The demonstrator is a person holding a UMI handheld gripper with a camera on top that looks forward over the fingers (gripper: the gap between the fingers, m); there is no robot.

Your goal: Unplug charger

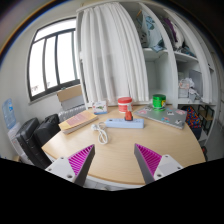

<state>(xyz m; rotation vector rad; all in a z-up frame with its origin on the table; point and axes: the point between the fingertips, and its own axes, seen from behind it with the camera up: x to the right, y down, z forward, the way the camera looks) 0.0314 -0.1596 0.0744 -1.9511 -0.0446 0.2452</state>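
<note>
The tool [114,160] is hanging wide open at the bottom of the frame, its two fingers well apart and gripping nothing, the magenta pads [80,157] facing each other over the near edge of the worktop [115,145].

The task's thing is sitting well beyond the fingers, at the middle of the frame: a blue power strip [122,124] is lying across the worktop, and a white charger [104,121] with its looping white cable [101,133] appears to be plugged in at the strip's left end — too small to be sure of the exact socket. A red cup [124,104] and a green cup [158,101] are standing just behind the strip, with a cardboard box [78,121] to the left.

The step in hand looks like the approach. To do it well, the tool should be travelling forward and slightly left, keeping the fingers open until they are straddling the charger's body — not the cable. Then closing firmly and pulling straight out of the socket, since the strip is light and may be lifting with it.
</note>
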